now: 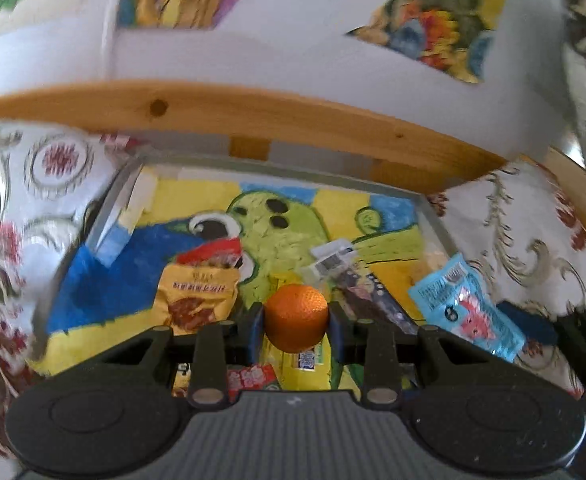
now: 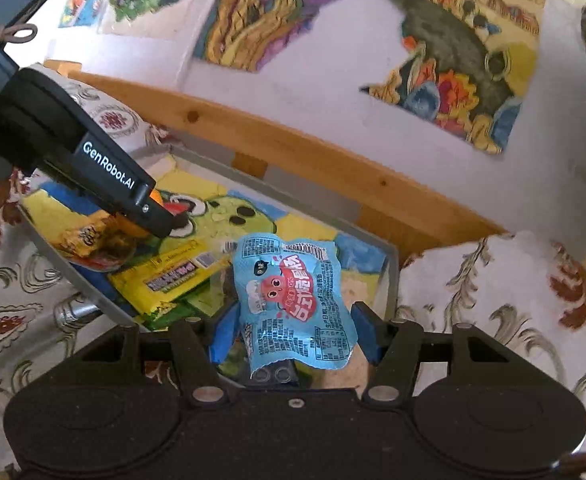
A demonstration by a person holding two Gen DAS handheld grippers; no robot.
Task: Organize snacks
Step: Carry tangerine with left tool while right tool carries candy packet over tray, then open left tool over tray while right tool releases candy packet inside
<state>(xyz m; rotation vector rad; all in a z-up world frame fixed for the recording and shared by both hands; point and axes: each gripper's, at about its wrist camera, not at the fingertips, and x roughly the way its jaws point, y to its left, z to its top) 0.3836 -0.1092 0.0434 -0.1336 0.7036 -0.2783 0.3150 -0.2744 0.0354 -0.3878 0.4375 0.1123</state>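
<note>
A small round orange fruit with dimpled skin (image 1: 296, 317) sits clamped between the 2 blue-padded fingers of the left gripper (image 1: 296, 322), above a shallow grey-rimmed tray (image 2: 229, 178) with a painted green creature on its floor. The right gripper (image 2: 293, 330), jaws wide, flanks a crinkled light-blue snack packet with a red cartoon (image 2: 295, 300) over the tray's near end; whether it presses the packet I cannot tell. An orange-brown snack bag (image 1: 197, 294) and a yellow wrapper (image 2: 173, 276) lie inside. A floral-patterned cloth (image 2: 493, 304) surrounds the tray; behind, a pine wooden rail (image 1: 253, 110) and white wall with colourful paintings (image 2: 465, 64).
</note>
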